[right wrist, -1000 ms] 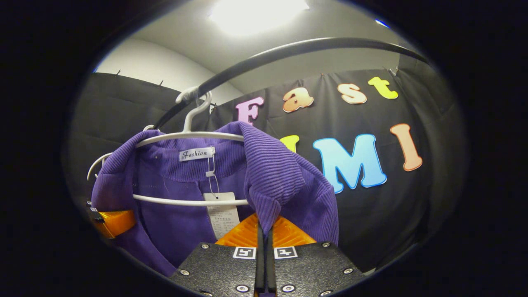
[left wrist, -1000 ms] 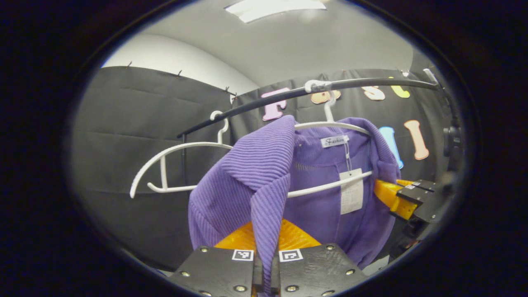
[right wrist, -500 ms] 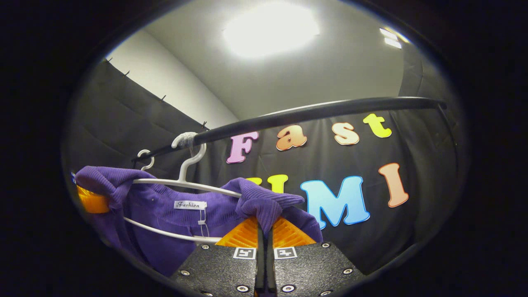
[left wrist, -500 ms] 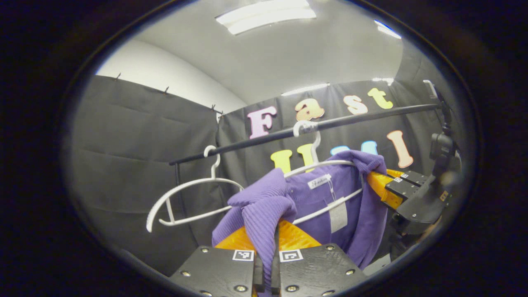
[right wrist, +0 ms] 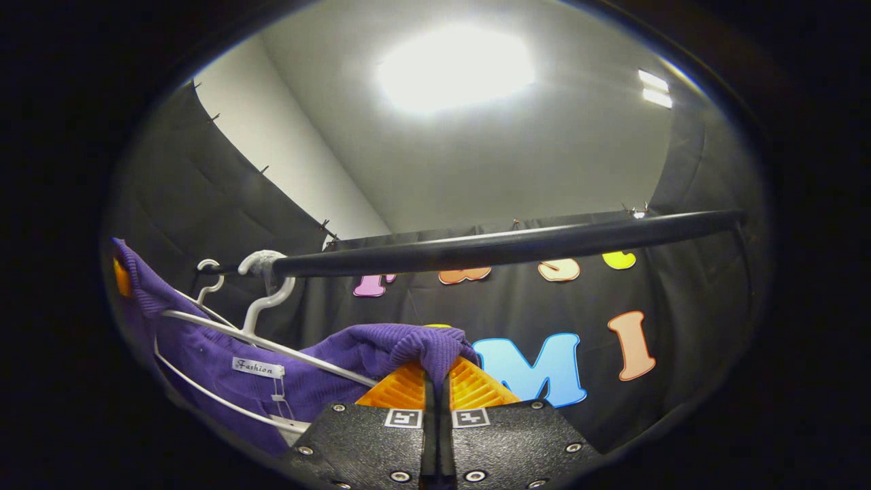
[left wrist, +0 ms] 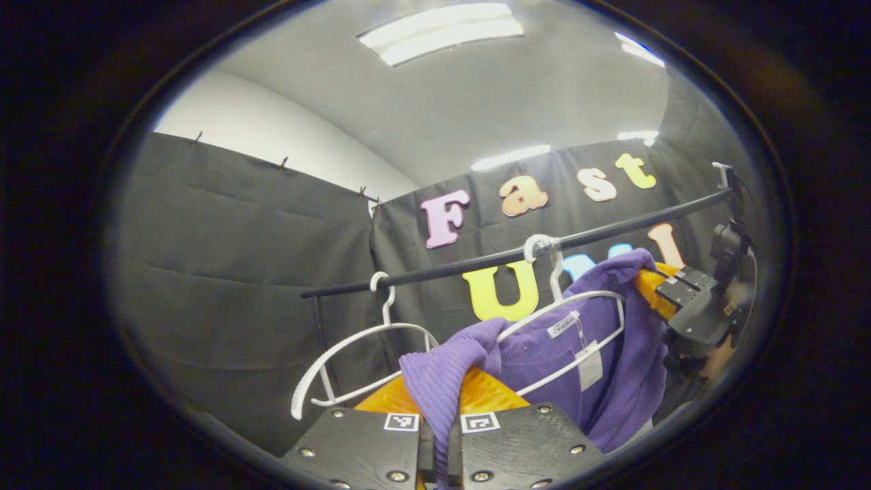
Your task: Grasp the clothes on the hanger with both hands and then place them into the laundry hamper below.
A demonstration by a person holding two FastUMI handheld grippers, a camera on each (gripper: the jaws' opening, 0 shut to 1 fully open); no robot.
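A purple ribbed garment [left wrist: 544, 354] hangs on a white hanger [left wrist: 578, 303] hooked over a black rail [left wrist: 476, 262]. My left gripper [left wrist: 441, 391] is shut on one shoulder fold of the garment, which drapes over its fingers. In the left gripper view, the right gripper [left wrist: 650, 286] holds the other shoulder, raised near the rail. The right gripper view has my right gripper [right wrist: 435, 367] shut on a bunched fold of the garment [right wrist: 320, 357]. Its collar still lies on the hanger [right wrist: 265, 303] under the rail [right wrist: 510, 248]. The left gripper [right wrist: 121, 278] peeks out at the far left.
An empty white hanger [left wrist: 360, 347] hangs on the rail to the left of the garment. The rail's upright post [left wrist: 320, 333] stands behind it. The booth's black cloth wall [left wrist: 238, 272] closes in behind and to the left. A person's hand [left wrist: 714, 361] holds the right gripper.
Both grippers have risen, still shut on the garment's shoulders. The shoulders have come up toward the rail, and the rail and hangers now sit lower in both views.
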